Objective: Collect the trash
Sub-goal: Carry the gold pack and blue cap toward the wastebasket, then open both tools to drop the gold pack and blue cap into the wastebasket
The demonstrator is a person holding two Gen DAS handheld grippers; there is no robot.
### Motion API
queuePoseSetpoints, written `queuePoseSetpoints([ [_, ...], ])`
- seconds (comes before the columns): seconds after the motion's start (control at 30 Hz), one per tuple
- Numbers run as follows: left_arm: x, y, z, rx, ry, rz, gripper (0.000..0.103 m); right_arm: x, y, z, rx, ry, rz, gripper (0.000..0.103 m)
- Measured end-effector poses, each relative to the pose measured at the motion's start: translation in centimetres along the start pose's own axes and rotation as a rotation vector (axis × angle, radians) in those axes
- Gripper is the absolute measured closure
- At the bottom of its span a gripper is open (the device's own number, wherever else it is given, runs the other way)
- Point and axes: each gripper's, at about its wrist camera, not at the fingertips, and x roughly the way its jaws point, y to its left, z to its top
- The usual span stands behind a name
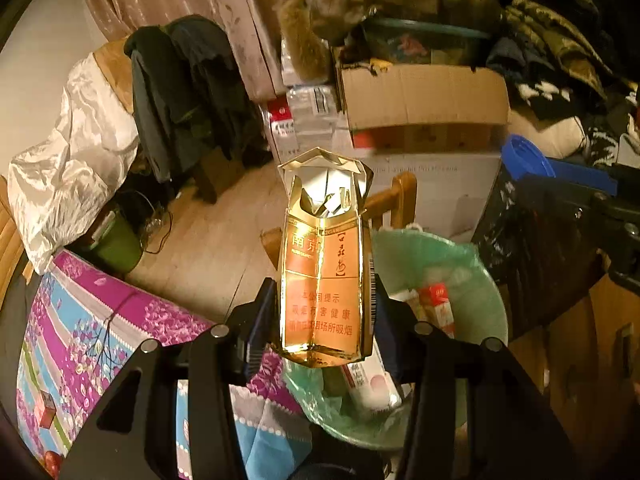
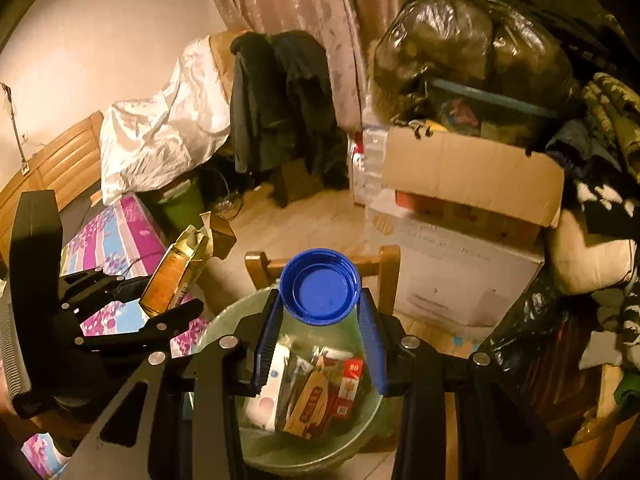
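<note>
Trash in both claws: the left claw [image 1: 324, 312] is clamped on an orange and gold cigarette pack [image 1: 325, 280], torn open at its top, and the right claw [image 2: 320, 320] grips a blue bottle cap [image 2: 320, 286] by its rim, hollow side facing the camera. In the right wrist view the green-lined bin [image 2: 356, 436] sits at 6 o'clock under the cap, holding red cartons [image 2: 348, 388], while the left claw with its pack shows at 9 o'clock over the floral bedspread [image 2: 120, 236].
</note>
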Motion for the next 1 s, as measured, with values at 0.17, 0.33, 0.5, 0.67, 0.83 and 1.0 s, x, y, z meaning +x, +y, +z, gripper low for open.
queuePoseSetpoints([
  [0.17,0.3,-0.1,-0.4,0.006,0.015,-0.003,0.058,0.8,0.5,-0.6,-0.012,0.032,0.004,0.063],
  [0.33,0.5,-0.1,-0.7,0.012,0.025,-0.009,0.058,1.4,0.9,-0.9,-0.019,0.056,0.013,0.063],
  [0.5,0.9,0.2,-1.0,0.012,0.046,-0.044,0.058,2.0,1.5,-1.1,-0.031,0.074,0.028,0.063],
  [0.67,1.3,0.4,-1.3,0.01,0.072,-0.114,0.039,3.0,1.5,-1.5,-0.014,0.111,0.058,0.05],
  [0.83,1.5,1.2,-1.7,-0.011,0.068,-0.101,0.03,3.1,0.9,-1.7,0.014,0.102,0.058,0.041],
  [1.0,1.4,1.8,-1.8,-0.031,0.06,-0.087,0.03,3.1,0.7,-1.7,0.028,0.096,0.05,0.041],
])
